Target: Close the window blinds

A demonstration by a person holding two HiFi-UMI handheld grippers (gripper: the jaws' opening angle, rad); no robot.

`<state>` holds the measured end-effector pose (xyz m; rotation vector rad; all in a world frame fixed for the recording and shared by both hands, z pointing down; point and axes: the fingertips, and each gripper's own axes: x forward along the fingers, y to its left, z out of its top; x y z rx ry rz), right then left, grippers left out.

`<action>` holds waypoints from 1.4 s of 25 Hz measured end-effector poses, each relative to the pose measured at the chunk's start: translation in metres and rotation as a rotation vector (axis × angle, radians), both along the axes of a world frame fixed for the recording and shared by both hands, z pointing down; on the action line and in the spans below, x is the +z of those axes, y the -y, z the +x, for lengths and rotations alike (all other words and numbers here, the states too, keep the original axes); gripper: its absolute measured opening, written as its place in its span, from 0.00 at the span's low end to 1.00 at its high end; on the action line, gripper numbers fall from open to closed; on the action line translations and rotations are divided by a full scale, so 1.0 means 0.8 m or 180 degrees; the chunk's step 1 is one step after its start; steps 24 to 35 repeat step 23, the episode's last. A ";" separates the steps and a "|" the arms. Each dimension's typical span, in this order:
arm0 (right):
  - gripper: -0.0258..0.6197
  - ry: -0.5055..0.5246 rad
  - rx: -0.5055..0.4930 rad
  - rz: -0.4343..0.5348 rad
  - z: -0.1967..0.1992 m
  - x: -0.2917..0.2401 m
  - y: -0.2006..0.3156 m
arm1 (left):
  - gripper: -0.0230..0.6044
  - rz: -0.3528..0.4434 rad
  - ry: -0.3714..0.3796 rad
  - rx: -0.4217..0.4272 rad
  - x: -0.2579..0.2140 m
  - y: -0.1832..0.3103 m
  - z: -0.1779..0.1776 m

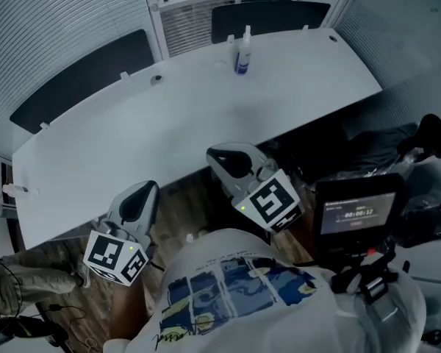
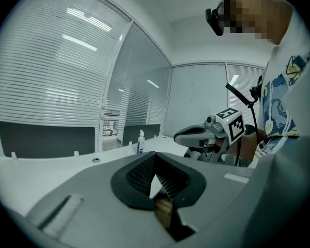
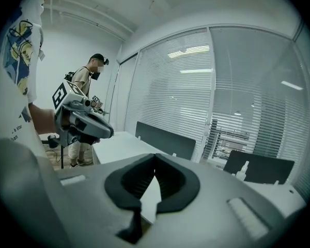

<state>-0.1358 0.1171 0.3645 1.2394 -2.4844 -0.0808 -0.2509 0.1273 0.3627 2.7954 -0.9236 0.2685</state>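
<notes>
The window blinds [image 1: 59, 28] run along the glass wall behind the white desk [image 1: 169, 123]; in the left gripper view the blinds [image 2: 46, 76] fill the left side, and in the right gripper view the blinds [image 3: 170, 97] fill the middle. One section [image 1: 191, 17] has its slats tilted open, so I see through it. My left gripper [image 1: 143, 190] and right gripper [image 1: 222, 157] hover at the desk's near edge, far from the blinds. The left gripper [image 2: 155, 156] and right gripper [image 3: 154, 156] are both shut, with nothing between the pads.
A spray bottle [image 1: 242, 52] stands near the desk's far edge. Dark divider panels [image 1: 81, 76] line the back of the desk. A screen on a rig [image 1: 356, 212] sits at my right. Another person [image 3: 88, 87] stands beyond the desk's end. Cables lie on the floor [image 1: 29, 322].
</notes>
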 end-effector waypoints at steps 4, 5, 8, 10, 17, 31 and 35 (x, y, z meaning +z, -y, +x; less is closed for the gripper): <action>0.04 0.0001 0.0004 -0.0015 0.003 0.003 -0.007 | 0.05 -0.0016 0.0008 0.0019 0.002 -0.006 0.010; 0.04 0.0001 0.0008 -0.0009 0.005 0.003 -0.008 | 0.05 -0.0022 0.0005 0.0025 0.004 -0.007 0.011; 0.04 0.0011 0.0021 -0.0005 0.009 0.003 -0.010 | 0.05 -0.0038 0.0003 0.0046 0.006 -0.009 0.018; 0.04 0.0009 0.0034 -0.0021 0.013 0.003 -0.011 | 0.05 -0.0037 0.0012 0.0064 0.007 -0.010 0.023; 0.04 -0.0016 0.0043 -0.0012 0.022 0.005 -0.016 | 0.05 -0.0045 0.0048 0.0100 0.013 -0.014 0.034; 0.04 -0.0022 0.0040 -0.0037 0.026 0.007 -0.021 | 0.05 -0.0078 0.0060 0.0107 0.018 -0.022 0.040; 0.04 -0.0022 0.0040 -0.0037 0.026 0.007 -0.021 | 0.05 -0.0078 0.0060 0.0107 0.018 -0.022 0.040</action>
